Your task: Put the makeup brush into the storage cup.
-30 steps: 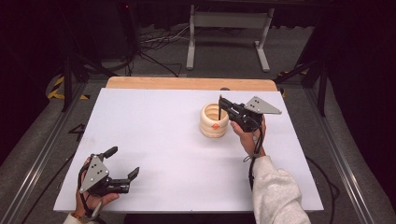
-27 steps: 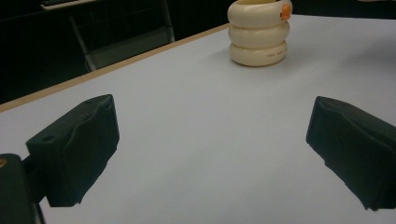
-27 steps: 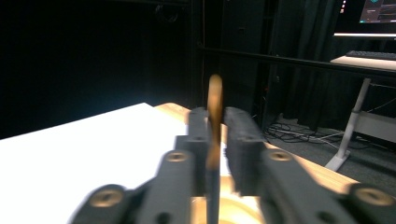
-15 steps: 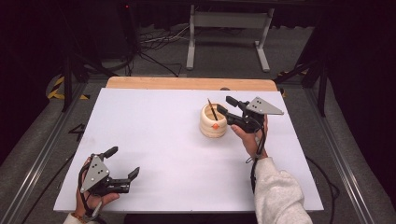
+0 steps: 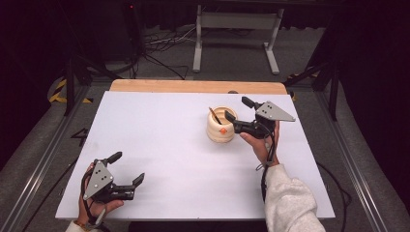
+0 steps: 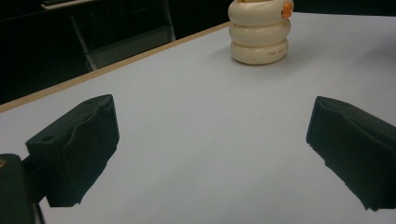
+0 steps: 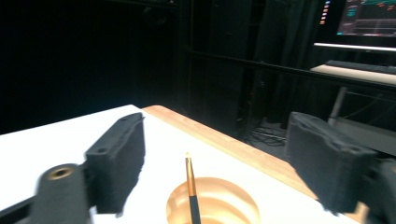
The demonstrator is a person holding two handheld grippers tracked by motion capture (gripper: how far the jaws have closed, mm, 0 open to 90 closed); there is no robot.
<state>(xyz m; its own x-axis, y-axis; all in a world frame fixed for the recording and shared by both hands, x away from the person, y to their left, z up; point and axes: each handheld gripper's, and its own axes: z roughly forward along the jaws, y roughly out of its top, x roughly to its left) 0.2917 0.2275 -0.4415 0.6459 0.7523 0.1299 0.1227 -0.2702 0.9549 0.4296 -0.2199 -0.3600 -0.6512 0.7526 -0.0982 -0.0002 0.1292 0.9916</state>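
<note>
In the high view, a cream ribbed holder (image 5: 221, 129), shaped like stacked rings with a small orange mark on its side, stands on the white table (image 5: 183, 145) toward its far right part, and a thin pencil (image 5: 215, 116) leans out of its mouth toward the far left. The right gripper (image 5: 237, 109) is held in the person's right hand (image 5: 258, 142) just right of the holder, its jaws spread, the nearer one close beside the holder's rim and the farther one behind it; neither jaw closes on the pencil. The left gripper (image 5: 126, 167) sits in the left hand (image 5: 94, 203) near the front left corner of the table, well apart from the holder, jaws spread and holding nothing. In the left gripper view, the two black jaws stand wide apart over bare white table, and the holder (image 6: 259, 31) stands far ahead near the top edge, its orange mark at the upper right of its rim. In the right gripper view, the jaws are spread wide, and between them, lower down, lies the holder's round opening (image 7: 214, 203) with the pencil (image 7: 191, 191) rising from it, its tip pointing up between the jaws; the wooden table edge runs behind.
</note>
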